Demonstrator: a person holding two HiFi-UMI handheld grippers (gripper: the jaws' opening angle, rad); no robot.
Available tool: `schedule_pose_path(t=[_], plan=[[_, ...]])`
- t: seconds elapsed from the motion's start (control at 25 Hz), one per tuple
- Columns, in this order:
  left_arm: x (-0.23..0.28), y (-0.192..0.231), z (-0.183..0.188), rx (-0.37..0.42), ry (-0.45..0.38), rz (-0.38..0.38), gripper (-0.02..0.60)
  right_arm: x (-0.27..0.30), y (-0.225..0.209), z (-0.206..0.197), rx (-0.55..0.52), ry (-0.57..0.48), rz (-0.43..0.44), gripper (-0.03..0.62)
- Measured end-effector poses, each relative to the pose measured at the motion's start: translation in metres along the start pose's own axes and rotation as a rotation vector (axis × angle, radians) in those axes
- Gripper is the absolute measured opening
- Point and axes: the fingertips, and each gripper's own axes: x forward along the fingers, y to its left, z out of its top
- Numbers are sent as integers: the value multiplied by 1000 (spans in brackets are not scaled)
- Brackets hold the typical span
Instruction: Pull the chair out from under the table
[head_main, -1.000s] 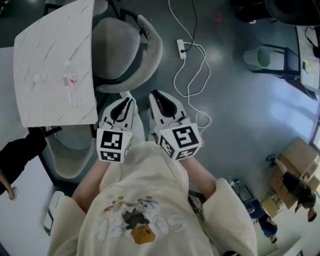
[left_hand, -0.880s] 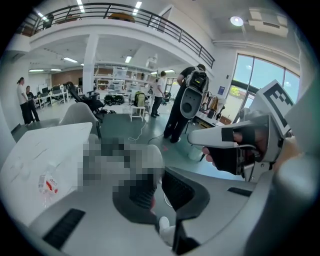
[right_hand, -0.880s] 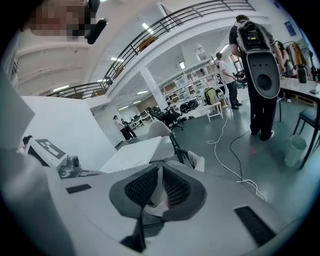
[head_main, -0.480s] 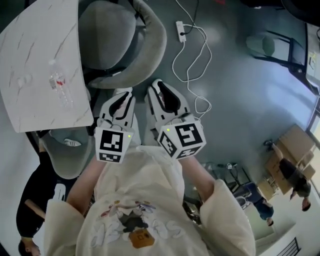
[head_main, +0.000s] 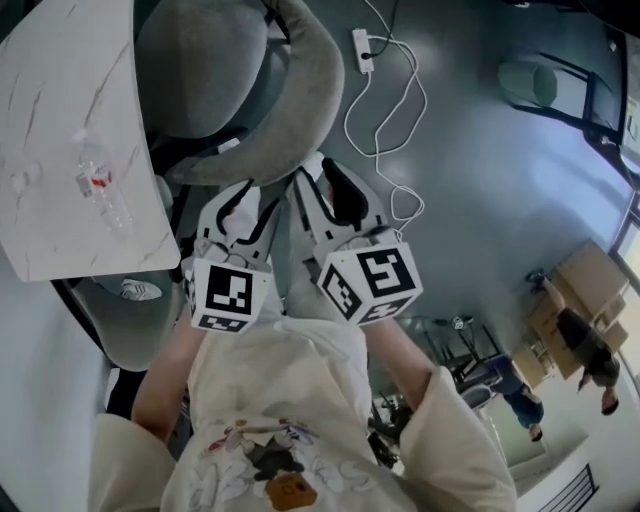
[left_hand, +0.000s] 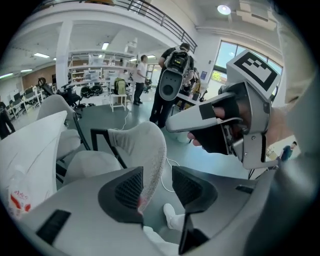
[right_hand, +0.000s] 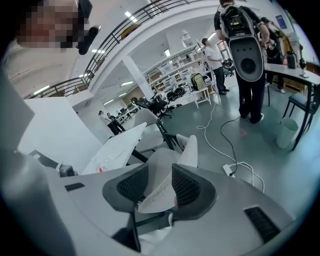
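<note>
At ten o'clock in the head view, the white marbled table (head_main: 50, 120) fills the corner. The grey chair (head_main: 205, 70) stands at twelve o'clock, with the left part of its seat tucked beneath the table's edge. Its curved backrest (head_main: 322, 85) sweeps round toward the person, the lower end of the curve just above both grippers.

The left gripper (left_hand: 157, 187) has just been opening its jaws. They stand apart with the backrest's rim between them. The rim lies against the nine o'clock pad, and there is a clear gap on the three o'clock side. The right gripper (right_hand: 160, 187), just beside it, has also been opening. The rim sits between its spread jaws, and they seem not to squeeze it yet.

A white cable (head_main: 385, 110) loops over the floor from a power strip (head_main: 362, 45) at one o'clock. A small clear bottle (head_main: 100, 185) lies on the tabletop at nine o'clock.

The chair looks padded, with fabric over a stiff shell, so the rim should give a little and then hold firm. It is probably fairly heavy, and its dark metal legs may drag. The best hold is the top rim of the backrest, with both grippers clamped side by side. A straight pull toward six o'clock should keep it from swinging into the table or catching the cable.
</note>
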Motion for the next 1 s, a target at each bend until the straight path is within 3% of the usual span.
schedule_pose_path(t=[0.48, 0.76, 1.0], plan=[[35, 16, -39, 16, 67, -59, 199, 36, -19, -14, 33, 31, -38, 161], [56, 17, -47, 0, 98, -84, 207, 40, -27, -14, 41, 12, -121, 199], [68, 19, -50, -24, 109, -104, 206, 48, -42, -22, 118, 49, -147, 204]])
